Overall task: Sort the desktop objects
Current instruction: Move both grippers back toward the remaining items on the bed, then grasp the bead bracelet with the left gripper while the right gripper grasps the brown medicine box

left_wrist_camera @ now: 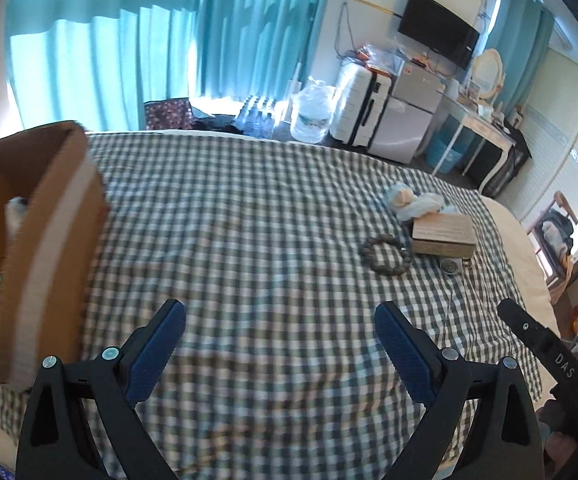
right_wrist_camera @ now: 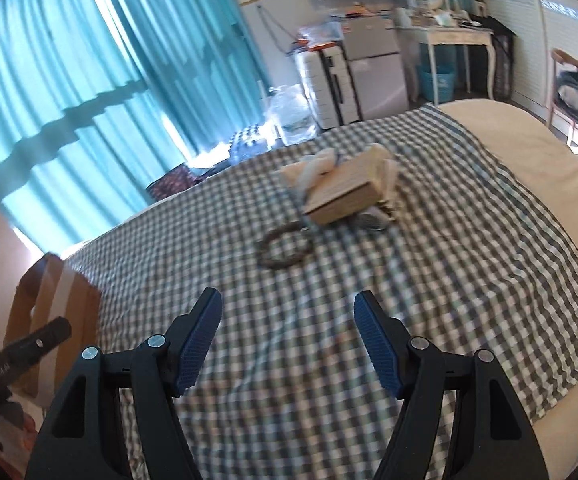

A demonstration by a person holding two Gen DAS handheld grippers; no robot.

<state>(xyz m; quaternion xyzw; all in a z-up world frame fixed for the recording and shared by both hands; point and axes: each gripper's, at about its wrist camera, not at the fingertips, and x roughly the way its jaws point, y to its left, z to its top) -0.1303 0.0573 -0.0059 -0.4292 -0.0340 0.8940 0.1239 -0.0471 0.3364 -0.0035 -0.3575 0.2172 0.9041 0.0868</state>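
Both grippers hang above a bed covered with a checked cloth. The left gripper has its jaws wide apart and holds nothing; the right gripper also has its jaws apart and empty. At the left edge of the left wrist view stands an open cardboard box with green packaging inside. In the right middle of that frame lie a bead bracelet, just beside a small flat carton, and behind it some pale bundled cloth.
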